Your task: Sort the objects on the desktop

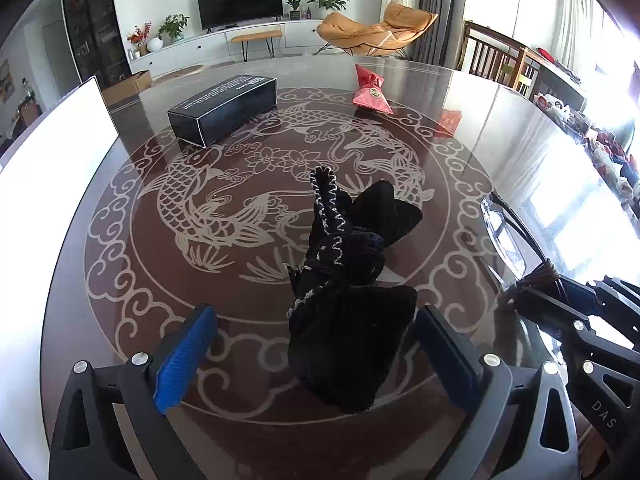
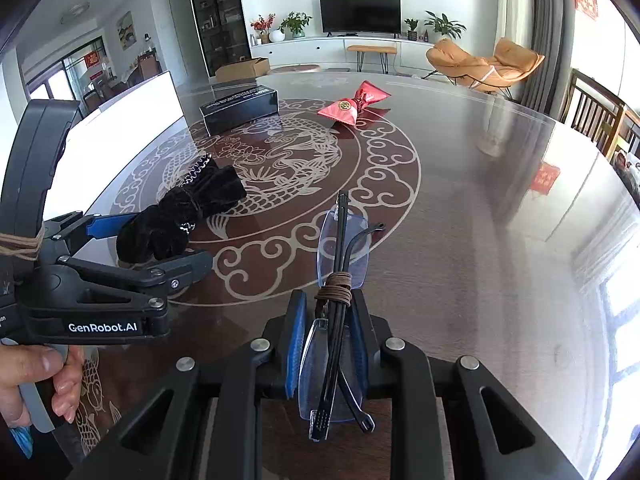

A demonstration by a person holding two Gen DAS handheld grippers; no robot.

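The right gripper (image 2: 327, 354) is squeezed tight on a pair of folded glasses (image 2: 340, 256), which stick out over the table (image 2: 460, 208). A brown cord is wrapped around the glasses. The left gripper (image 1: 316, 354) has its jaws wide apart, one on each side of a black velvet pouch (image 1: 348, 300) that lies on the table. It is not squeezing the pouch yet.

The glasses are thin and smooth, so I think they could slip or twist out if the gripper tips. The pouch is soft, so the left gripper might pinch only a fold and drop it. A black box (image 1: 224, 110) and a red packet (image 1: 370, 94) sit far back on the table, well away.
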